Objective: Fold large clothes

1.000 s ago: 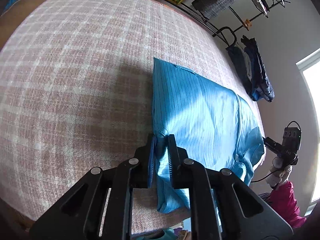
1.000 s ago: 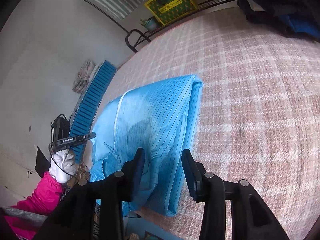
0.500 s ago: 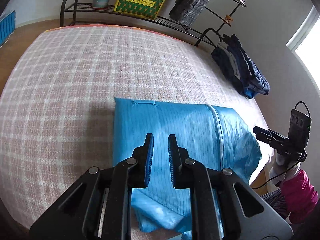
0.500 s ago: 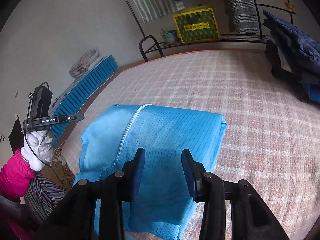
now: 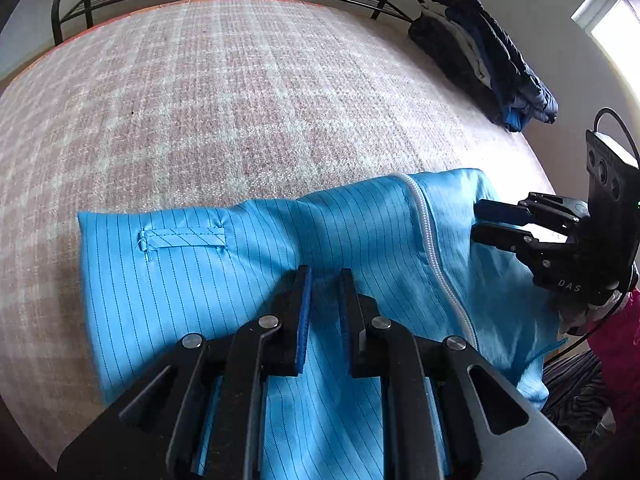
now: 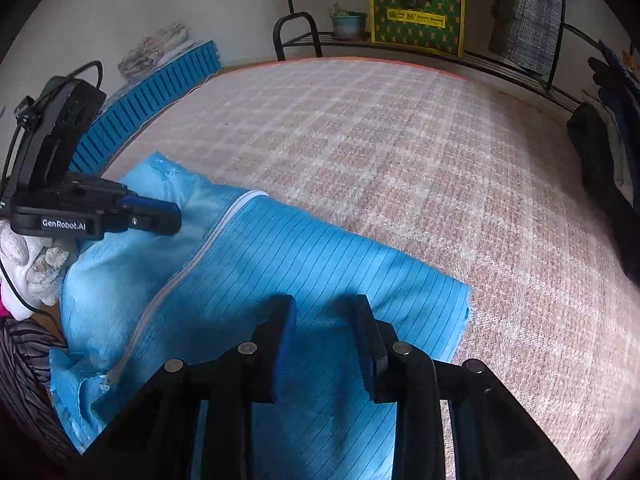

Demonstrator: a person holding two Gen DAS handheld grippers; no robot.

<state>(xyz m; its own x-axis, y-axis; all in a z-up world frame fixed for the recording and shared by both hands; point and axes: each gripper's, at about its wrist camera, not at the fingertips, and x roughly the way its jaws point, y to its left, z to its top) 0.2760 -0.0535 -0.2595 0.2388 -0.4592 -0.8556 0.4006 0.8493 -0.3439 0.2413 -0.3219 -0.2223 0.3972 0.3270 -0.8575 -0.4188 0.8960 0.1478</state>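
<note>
Garment [image 5: 360, 240] lies long along bed's [image 5: 240, 100] near edge under our left gripper [image 5: 323, 276] and right gripper [image 6: 325, 312], both slightly open, right's jaws just closing, holding nothing.

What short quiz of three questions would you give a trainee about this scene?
1. True or false: the blue pinstriped garment lies on the pink-and-white checked bed cover.
2. What colour is the garment's long toothed zipper? A white, B black, C red.
3. Fill in: the yellow-and-green box stands on a black metal ___ beyond the bed.
Key: 1 true; 2 A; 3 shelf.
</note>
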